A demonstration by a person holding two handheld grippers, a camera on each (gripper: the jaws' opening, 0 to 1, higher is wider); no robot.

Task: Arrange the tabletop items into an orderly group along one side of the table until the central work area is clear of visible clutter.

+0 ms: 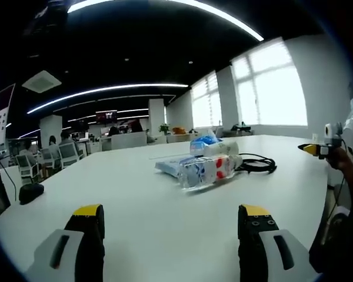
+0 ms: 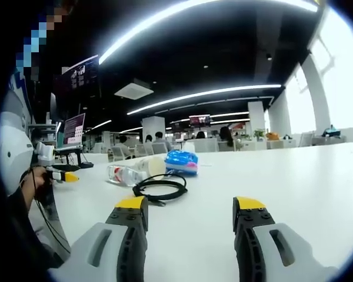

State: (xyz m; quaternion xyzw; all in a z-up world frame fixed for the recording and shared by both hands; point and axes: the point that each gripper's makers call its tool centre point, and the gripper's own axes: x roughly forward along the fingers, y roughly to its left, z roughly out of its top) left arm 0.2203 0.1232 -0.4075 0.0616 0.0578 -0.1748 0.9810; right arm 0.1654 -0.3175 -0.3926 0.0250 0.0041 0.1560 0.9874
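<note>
The left gripper (image 1: 170, 217) sat low over the white table (image 1: 165, 235), its 2 yellow-tipped jaws spread wide with bare tabletop between them and nothing held. In the left gripper view the clutter lay at 12 o'clock from the jaws, well apart from them: a clear plastic bottle (image 1: 207, 171) with a red, white and blue label lay on its side, just in front of a flat blue-and-white packet (image 1: 167, 165), with a blue wrapped item (image 1: 205, 141) behind. A coiled black cable (image 1: 257, 164) rested at 3 o'clock of the bottle, close beside it. A small black object (image 1: 30, 192) sat near the table edge at 9 o'clock. The right gripper (image 1: 319, 148) entered at 3 o'clock, held by a hand (image 1: 344, 160); whether its jaws were apart could not be told from there.

The right gripper (image 2: 190, 220), in its own view, likewise stood wide open and empty above the table (image 2: 294, 176). Here the black cable (image 2: 160, 189) was nearest, at 11 o'clock from the jaws, with the bottle (image 2: 132, 171) and the blue wrapped item (image 2: 182, 161) beyond it. The flat packet could not be made out from this side. The left gripper (image 2: 59, 174) appeared at 9 o'clock, gripped by a hand (image 2: 38, 179). Office desks, monitors and seated people filled the background.
</note>
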